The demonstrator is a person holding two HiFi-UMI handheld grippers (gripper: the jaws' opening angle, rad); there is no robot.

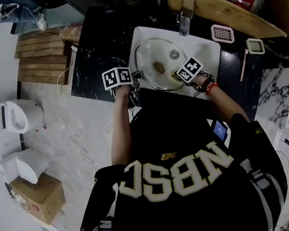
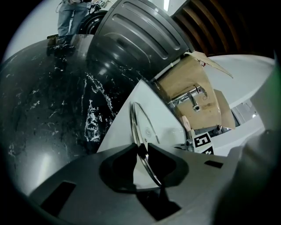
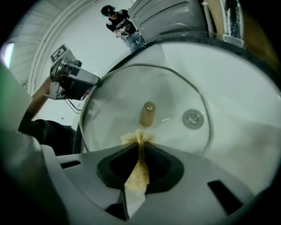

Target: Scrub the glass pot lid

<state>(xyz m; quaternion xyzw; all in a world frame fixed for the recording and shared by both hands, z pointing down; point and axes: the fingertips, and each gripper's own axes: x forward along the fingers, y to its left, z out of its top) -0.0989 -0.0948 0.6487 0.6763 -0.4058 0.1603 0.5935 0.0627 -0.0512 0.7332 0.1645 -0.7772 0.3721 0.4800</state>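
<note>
The round glass pot lid [image 1: 159, 65] with a metal rim and a brown knob [image 3: 148, 113] stands tilted over the white sink [image 1: 208, 52]. My left gripper [image 2: 141, 151] is shut on the lid's rim [image 2: 139, 132] at its left edge. A tan scrub pad [image 3: 138, 165] is pinched in my right gripper [image 3: 139, 139], which is shut on it. Its frayed tip sits just below the knob, over the lid's glass [image 3: 118, 110]. In the head view the right gripper [image 1: 188, 72] is at the lid's near right side.
A black marble counter [image 1: 97, 48] surrounds the sink. The drain [image 3: 193, 118] shows through the glass. A faucet [image 1: 186, 16] stands behind the sink, backed by a cardboard box [image 1: 213, 2]. Two strainers [image 1: 222, 33] lie to the right. Wooden slats [image 1: 41, 58] and a toilet [image 1: 2, 118] are on the left.
</note>
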